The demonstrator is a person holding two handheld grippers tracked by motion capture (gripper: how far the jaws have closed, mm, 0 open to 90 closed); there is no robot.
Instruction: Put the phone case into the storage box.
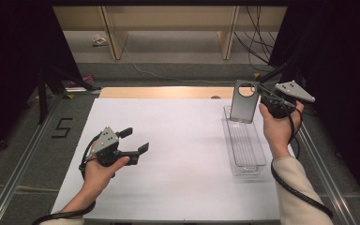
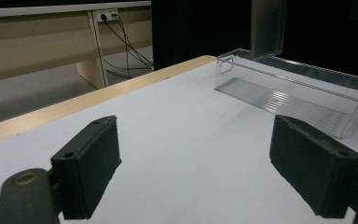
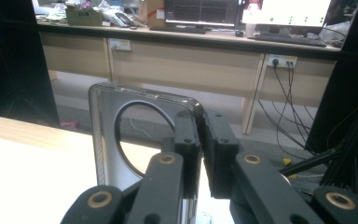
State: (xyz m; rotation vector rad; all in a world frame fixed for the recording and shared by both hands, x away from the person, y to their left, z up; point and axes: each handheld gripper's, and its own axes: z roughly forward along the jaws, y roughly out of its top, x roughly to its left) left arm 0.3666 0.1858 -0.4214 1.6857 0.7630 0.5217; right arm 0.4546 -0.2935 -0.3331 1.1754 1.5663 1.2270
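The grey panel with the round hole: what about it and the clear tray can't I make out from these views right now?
- Grey panel: in the right gripper view, the right gripper hides its lower right edge; its bottom is cut off by the frame.
- Grey panel, left gripper view: its top, hole included, is cut off by the upper edge.
- Clear tray: in the high view, whether the panel touches the tray floor is unclear, as the panel hides its far end.
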